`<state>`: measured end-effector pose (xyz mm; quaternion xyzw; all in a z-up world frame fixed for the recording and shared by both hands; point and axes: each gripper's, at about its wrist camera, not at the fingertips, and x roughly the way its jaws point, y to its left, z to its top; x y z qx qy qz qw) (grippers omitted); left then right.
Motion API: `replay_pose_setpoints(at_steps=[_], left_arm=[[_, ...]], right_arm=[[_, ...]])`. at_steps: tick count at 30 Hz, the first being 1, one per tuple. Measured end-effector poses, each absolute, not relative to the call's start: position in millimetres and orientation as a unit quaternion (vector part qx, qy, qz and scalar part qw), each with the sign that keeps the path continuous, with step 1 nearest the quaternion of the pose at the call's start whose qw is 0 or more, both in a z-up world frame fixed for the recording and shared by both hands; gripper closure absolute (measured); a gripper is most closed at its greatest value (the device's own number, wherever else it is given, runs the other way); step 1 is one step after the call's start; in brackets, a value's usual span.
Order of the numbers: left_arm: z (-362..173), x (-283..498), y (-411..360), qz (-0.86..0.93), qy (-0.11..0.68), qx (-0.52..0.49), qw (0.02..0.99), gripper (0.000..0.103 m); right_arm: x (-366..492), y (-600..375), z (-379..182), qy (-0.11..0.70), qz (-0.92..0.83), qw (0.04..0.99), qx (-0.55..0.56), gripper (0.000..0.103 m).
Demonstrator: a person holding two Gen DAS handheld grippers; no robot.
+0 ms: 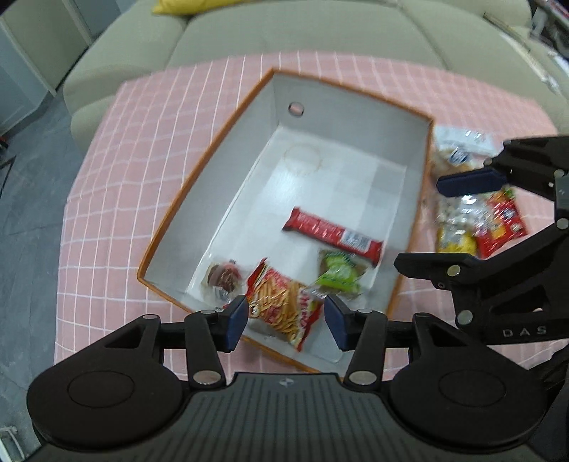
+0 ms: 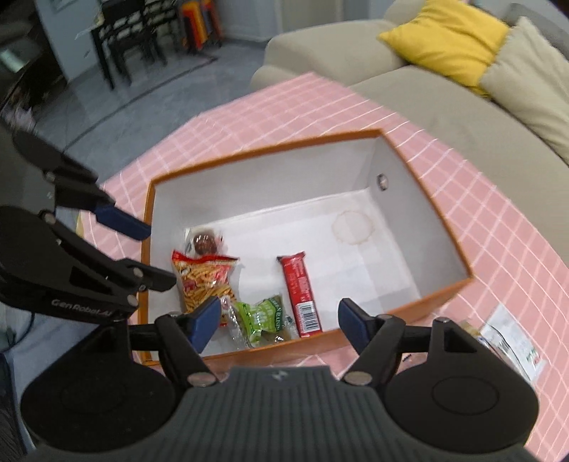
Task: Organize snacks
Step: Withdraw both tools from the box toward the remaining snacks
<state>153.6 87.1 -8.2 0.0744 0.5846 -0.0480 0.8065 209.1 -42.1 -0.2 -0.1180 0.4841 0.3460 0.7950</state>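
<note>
An orange-rimmed white box [image 1: 242, 160] [image 2: 426, 220] sits on a pink checked tablecloth. Inside lie a red bar [image 1: 332, 236] [image 2: 298, 295], a green packet [image 1: 338, 275] [image 2: 263, 316], a bag of stick snacks [image 1: 281, 305] [image 2: 204, 280] and a round brown sweet in clear wrap [image 1: 222, 279] [image 2: 203, 243]. My left gripper [image 1: 286, 321] [image 2: 149, 252] hangs open above the box's near end, with nothing between its pads. My right gripper [image 2: 279, 321] [image 1: 441, 222] is open too, over the box's other side, also holding nothing.
Loose snacks lie on the cloth [image 1: 142, 142] outside the box: a yellow packet [image 1: 457, 241], a red packet [image 1: 501, 224] and a clear bag with a white label [image 1: 458, 142] [image 2: 512, 341]. A beige sofa [image 1: 284, 32] with a yellow cushion [image 2: 444, 39] stands behind the table.
</note>
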Motion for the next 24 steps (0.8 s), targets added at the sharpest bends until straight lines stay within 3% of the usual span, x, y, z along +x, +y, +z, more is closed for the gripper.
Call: replay_pose_setpoints(at_steps=[14, 24], left_arm=[[33.2, 102.1, 37.3, -0.036, 0.457, 0.080, 0.885, 0.039], [24.2, 81.7, -1.8, -0.059, 0.426, 0.032, 0.902, 0.038]], right_arm=[[141.8, -112.3, 34.4, 0.387, 0.231, 0.890, -0.068, 0.029], [97.3, -159.8, 21.2, 0.349, 0.146, 0.924, -0.058, 0.022]])
